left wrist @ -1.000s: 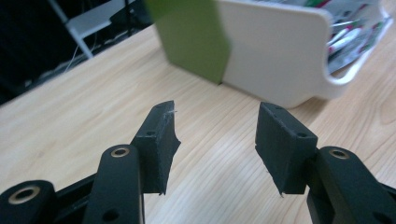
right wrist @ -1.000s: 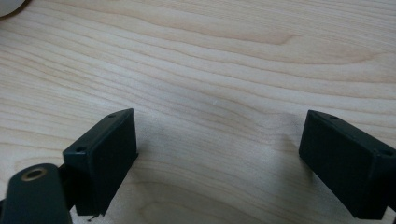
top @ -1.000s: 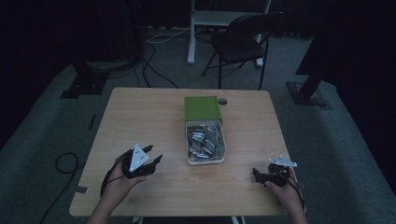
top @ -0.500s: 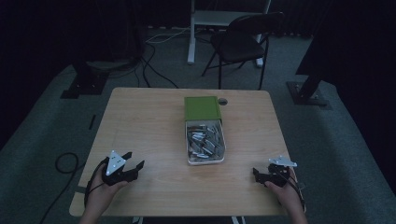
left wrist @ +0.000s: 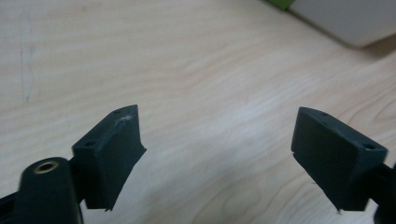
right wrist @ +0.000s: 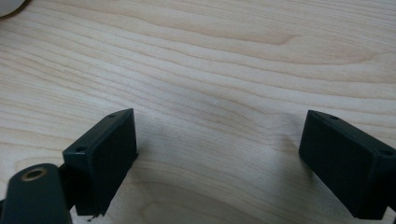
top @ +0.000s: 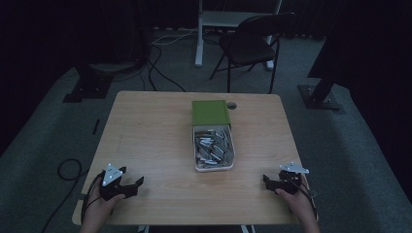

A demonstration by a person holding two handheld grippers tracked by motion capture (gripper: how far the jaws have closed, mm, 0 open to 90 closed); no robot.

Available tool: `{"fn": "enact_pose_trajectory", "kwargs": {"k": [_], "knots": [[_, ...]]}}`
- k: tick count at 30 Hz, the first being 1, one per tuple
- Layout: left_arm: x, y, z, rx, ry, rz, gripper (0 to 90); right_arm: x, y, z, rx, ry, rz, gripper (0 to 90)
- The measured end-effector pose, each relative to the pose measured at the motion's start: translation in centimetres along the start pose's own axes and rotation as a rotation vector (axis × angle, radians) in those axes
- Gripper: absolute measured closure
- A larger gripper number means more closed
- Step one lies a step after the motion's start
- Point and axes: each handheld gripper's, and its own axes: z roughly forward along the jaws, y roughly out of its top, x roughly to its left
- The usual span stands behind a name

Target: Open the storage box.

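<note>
Left gripper (top: 132, 185): rested low at the near left corner of the bench (top: 155, 131), held in the left hand (top: 99, 206). Its jaws had just been opening and stood wide apart, with nothing between them; in the left gripper view (left wrist: 217, 163) bare wood lay in the gap.
Right gripper (top: 267, 181): rested at the near right edge of the bench, held in the right hand (top: 297, 200). Its jaws stood wide apart and held nothing; in the right gripper view (right wrist: 218, 161) wood grain lay in the gap.
Tray (top: 214, 167): white, rectangular, at mid-bench, between the two grippers and well apart from both. One corner appeared at the upper right of the left gripper view (left wrist: 345, 21).
Tray contents (top: 213, 145): a loose heap of small grey metallic pieces; their kind could not be told.
Green box (top: 210, 112): lay touching the far end of the tray.
Hole (top: 232, 105): round, in the bench top just beside the green box.
Chair (top: 252, 43): dark, folding type, stood on the floor beyond the bench.
Cables (top: 163, 65): lay on the floor beyond the far left of the bench.
</note>
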Motion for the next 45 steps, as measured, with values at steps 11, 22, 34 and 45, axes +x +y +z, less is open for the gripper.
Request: {"fn": "enact_pose_trajectory", "kwargs": {"k": [11,22,34,45], "knots": [[0.6,-0.4,0.4,0.082,0.069,-0.046,10.1,0.0,0.0,0.0,0.0,0.0,0.0,10.8],[0.8,0.0,1.6,0.204,0.118,-0.059,9.7,0.0,0.0,0.0,0.0,0.0,0.0,10.8],[0.6,0.2,2.0,0.228,0.144,-0.068,1.7,0.0,0.0,0.0,0.0,0.0,0.0,10.8],[0.1,0.3,2.1,0.228,0.184,-0.105,1.7,0.0,0.0,0.0,0.0,0.003,-0.002,10.7]]}}
